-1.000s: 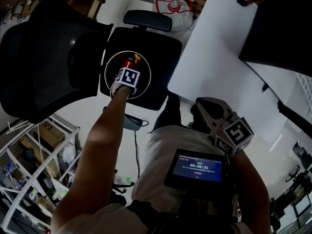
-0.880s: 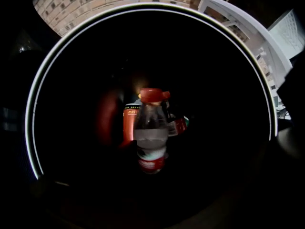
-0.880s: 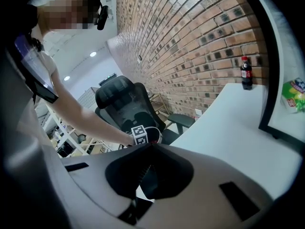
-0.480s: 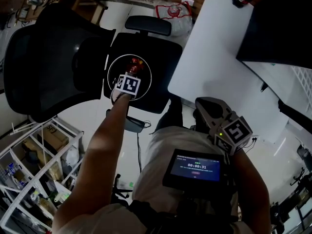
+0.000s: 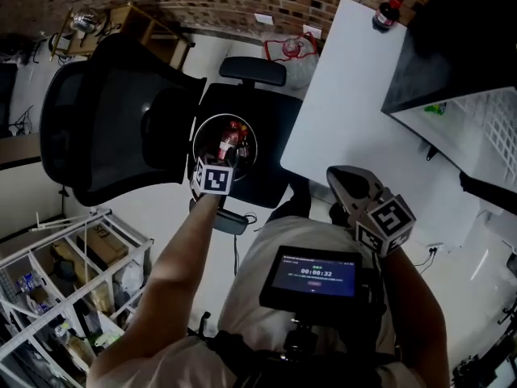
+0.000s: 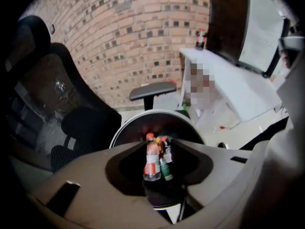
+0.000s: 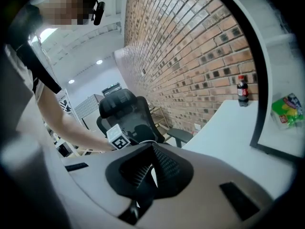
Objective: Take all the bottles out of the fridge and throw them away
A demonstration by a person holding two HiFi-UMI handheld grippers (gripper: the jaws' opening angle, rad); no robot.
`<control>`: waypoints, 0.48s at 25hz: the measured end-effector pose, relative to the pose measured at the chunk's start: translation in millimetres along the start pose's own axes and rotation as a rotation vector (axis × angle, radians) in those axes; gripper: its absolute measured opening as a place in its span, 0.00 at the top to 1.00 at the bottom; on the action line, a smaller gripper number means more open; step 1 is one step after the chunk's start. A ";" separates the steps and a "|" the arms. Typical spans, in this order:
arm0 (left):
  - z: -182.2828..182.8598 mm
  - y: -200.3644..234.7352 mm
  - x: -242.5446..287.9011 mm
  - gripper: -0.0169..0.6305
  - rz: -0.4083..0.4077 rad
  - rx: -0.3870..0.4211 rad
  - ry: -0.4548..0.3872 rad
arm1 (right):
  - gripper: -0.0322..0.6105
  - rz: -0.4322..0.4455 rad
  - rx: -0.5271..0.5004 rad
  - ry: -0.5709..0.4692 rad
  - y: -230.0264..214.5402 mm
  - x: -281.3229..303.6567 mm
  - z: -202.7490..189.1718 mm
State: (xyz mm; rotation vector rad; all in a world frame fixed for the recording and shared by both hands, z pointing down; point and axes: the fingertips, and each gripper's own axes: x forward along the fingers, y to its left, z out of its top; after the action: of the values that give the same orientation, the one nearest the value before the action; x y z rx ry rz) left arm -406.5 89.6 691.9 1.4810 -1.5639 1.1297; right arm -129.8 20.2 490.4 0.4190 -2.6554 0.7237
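A round white-rimmed bin (image 5: pixel 196 136) (image 6: pixel 138 120) stands on a black chair seat and holds several bottles (image 5: pixel 229 144) (image 6: pixel 152 159) with red caps. My left gripper (image 5: pixel 218 162) (image 6: pixel 160 174) hangs above the bin's near edge and points down at it. Its jaws have just been closing, stand apart and hold nothing; the bottles show through the gap far below. My right gripper (image 5: pixel 341 178) (image 7: pixel 151 173) is shut and empty near my chest, by the white table. A dark cola bottle (image 5: pixel 386 10) (image 7: pixel 242 90) (image 6: pixel 200 39) stands on the table's far end.
The black office chair (image 5: pixel 121 111) fills the left. A white table (image 5: pixel 347 103) runs to the brick wall. A dark fridge (image 5: pixel 460 47) with a white inside stands open at right, with a green packet (image 7: pixel 286 109) in it. A wire rack (image 5: pixel 56 297) sits lower left.
My left gripper has lifted out of the bin and drawn back toward me, leaving the bottles uncovered in it. The right gripper has hardly moved.
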 end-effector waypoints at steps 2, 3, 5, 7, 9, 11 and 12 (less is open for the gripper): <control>19.7 -16.9 -17.1 0.78 -0.029 -0.006 -0.088 | 0.94 -0.011 -0.007 -0.028 -3.0 -5.9 7.0; 31.0 -28.1 -25.4 0.80 -0.050 -0.009 -0.134 | 0.94 -0.017 -0.010 -0.040 -5.4 -9.6 9.9; 58.2 -57.1 -43.6 0.83 -0.102 0.020 -0.232 | 0.94 -0.030 -0.018 -0.053 -10.5 -18.3 13.7; 84.3 -86.6 -61.4 0.88 -0.140 0.084 -0.313 | 0.94 -0.043 -0.019 -0.071 -15.4 -28.8 16.9; 108.2 -110.8 -77.8 0.90 -0.181 0.110 -0.382 | 0.94 -0.061 -0.017 -0.096 -20.3 -39.8 20.8; 128.8 -132.5 -95.7 0.91 -0.243 0.092 -0.447 | 0.94 -0.077 -0.014 -0.115 -24.6 -51.3 23.8; 136.6 -143.5 -105.4 0.91 -0.279 0.080 -0.476 | 0.94 -0.084 -0.011 -0.121 -26.3 -57.4 24.7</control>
State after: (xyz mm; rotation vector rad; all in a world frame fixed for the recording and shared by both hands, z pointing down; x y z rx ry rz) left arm -242.3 8.9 561.9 2.0585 -1.5558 0.7171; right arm -75.2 -3.9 458.2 0.5850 -2.7337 0.6775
